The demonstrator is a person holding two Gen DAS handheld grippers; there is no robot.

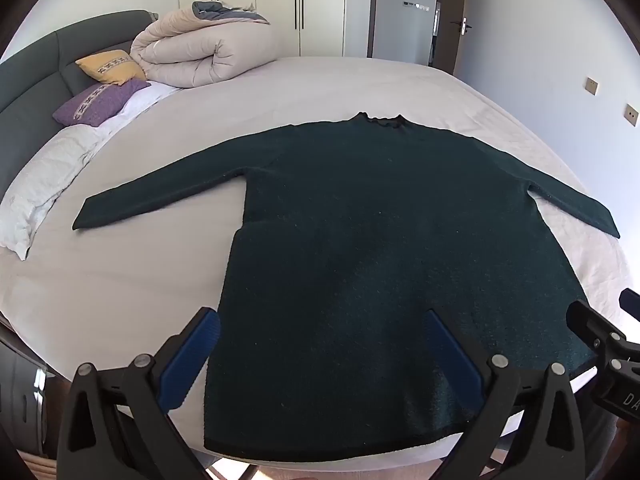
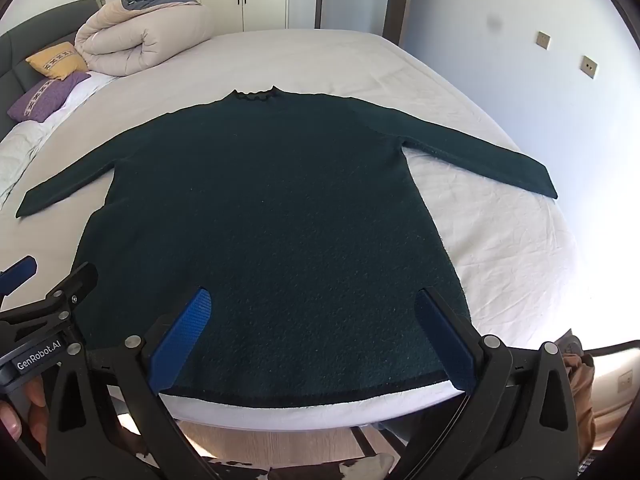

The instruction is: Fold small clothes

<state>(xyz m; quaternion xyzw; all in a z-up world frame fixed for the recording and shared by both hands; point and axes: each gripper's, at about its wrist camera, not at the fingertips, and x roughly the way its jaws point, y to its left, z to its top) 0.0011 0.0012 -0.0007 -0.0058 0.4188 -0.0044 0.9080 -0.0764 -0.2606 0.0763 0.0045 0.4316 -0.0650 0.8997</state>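
Observation:
A dark green long-sleeved sweater point(image 1: 360, 240) point(image 2: 272, 208) lies flat on the bed, collar at the far side, both sleeves spread out, hem at the near edge. My left gripper point(image 1: 320, 320) hovers above the hem's left part, wide open, with nothing between its blue pads. Over the hem's right part my right gripper point(image 2: 312, 300) also stands open and holds nothing. Each gripper shows at the side of the other's view: the right one at the right edge of the left wrist view, the left one at the left edge of the right wrist view.
The bed point(image 1: 120, 280) point(image 2: 500, 240) has a pale wrinkled sheet. A rolled beige duvet point(image 1: 200, 52) point(image 2: 140, 36), a yellow cushion point(image 1: 108, 66) and a purple cushion point(image 1: 96, 100) lie near the grey headboard point(image 1: 36, 76) at far left. A hand point(image 2: 24, 412) grips the left tool.

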